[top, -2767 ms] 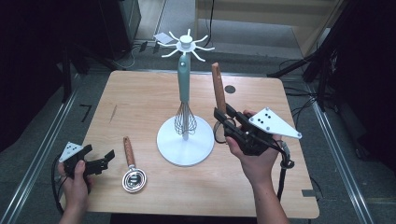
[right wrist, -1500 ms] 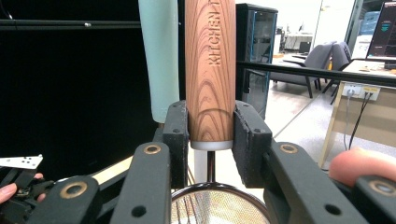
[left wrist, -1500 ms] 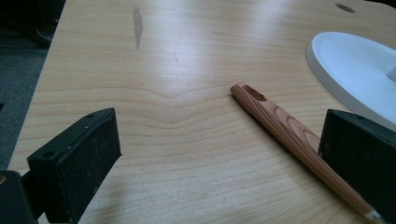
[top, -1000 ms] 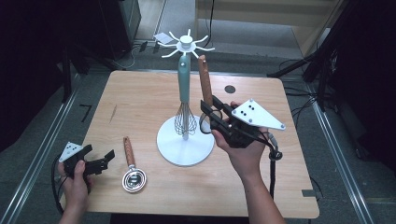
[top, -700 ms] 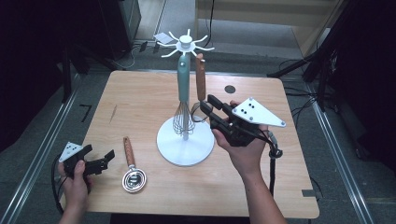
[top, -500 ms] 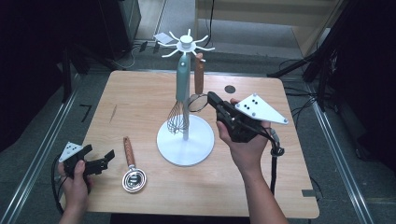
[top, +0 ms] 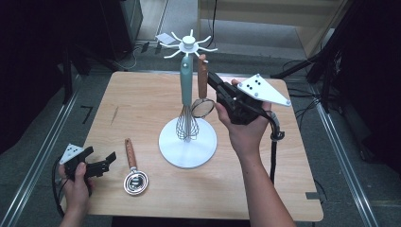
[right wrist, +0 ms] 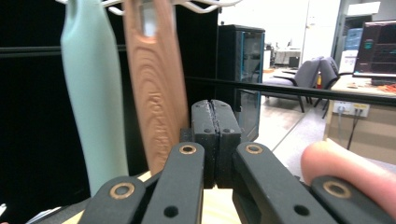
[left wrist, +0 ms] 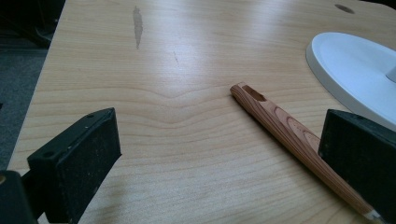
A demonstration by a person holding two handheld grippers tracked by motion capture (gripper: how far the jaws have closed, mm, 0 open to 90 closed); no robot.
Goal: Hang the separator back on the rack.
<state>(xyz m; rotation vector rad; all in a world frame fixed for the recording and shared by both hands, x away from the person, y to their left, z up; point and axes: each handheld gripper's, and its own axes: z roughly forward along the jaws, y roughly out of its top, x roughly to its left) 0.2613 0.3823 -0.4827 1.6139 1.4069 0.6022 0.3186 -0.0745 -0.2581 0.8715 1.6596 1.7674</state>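
A white utensil stand [top: 187,142] sits mid-table, with a teal-handled whisk [top: 186,82] hanging from its hooked top. A wooden-handled utensil [top: 202,78] with a round metal head hangs upright beside the whisk, its top end at a hook. My right gripper [top: 212,78] is just right of that handle. In the right gripper view its jaws [right wrist: 215,109] are shut pad to pad with nothing between, and the wooden handle [right wrist: 156,93] and teal handle [right wrist: 91,93] stand to their left. My left gripper [top: 106,161] rests open at the front left, beside a second wooden-handled utensil [top: 129,152].
In the left gripper view the second utensil's handle [left wrist: 289,135] runs across to the right pad [left wrist: 359,158], and the stand's white base [left wrist: 355,70] lies beyond. The table's left edge is close to the left hand. Dark equipment and cables surround the table.
My right gripper carried the wooden-handled utensil left and up from the table's right side to the stand's hooks, where it now hangs by the whisk. The left gripper has stayed put.
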